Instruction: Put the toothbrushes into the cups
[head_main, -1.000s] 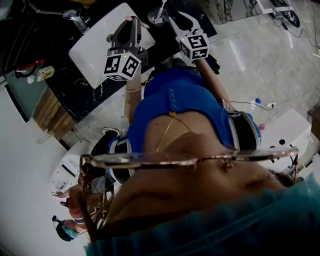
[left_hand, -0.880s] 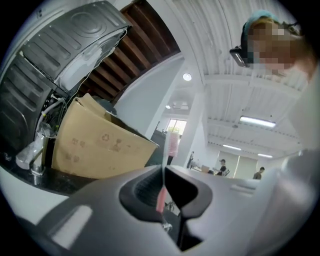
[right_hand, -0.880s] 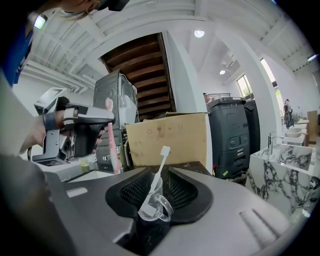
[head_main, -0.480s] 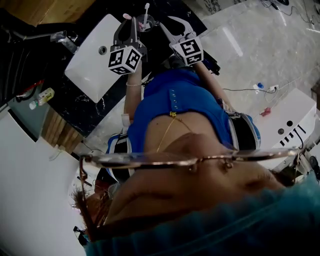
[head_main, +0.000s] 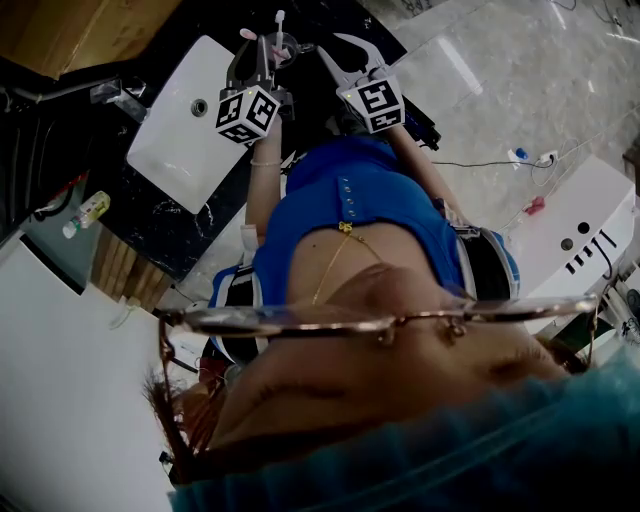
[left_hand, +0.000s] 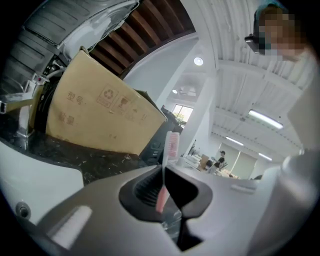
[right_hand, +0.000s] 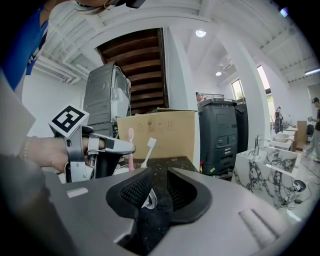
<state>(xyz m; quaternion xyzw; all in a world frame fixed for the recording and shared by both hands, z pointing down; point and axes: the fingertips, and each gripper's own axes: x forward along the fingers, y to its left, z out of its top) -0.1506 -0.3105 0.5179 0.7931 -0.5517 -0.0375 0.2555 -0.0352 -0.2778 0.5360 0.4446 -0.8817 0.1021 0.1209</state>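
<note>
One pink toothbrush (left_hand: 172, 146) pinched in left fingers (left_hand: 144, 191), right fingers (right_hand: 134, 191) apart, holding nothing

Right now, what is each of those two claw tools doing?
Left gripper: closed on a pink plastic toothbrush.
Right gripper: open, gripping nothing.

The lower handle of the pink toothbrush (left_hand: 172, 142) was hidden behind the left gripper (left_hand: 164, 171). The cup (left_hand: 171, 220) barely showed beneath it.

Looking down past a blue shirt (head_main: 375, 200) at the left claw (head_main: 260, 45) clamped on a pink toothbrush (head_main: 248, 33) just beside a clear cup (head_main: 288, 46) holding a white toothbrush (head_main: 279, 18), plus the right claw (head_main: 338, 48) spread wide, over a dark bench (head_main: 160, 225) with a white sink (head_main: 180, 135).
</note>
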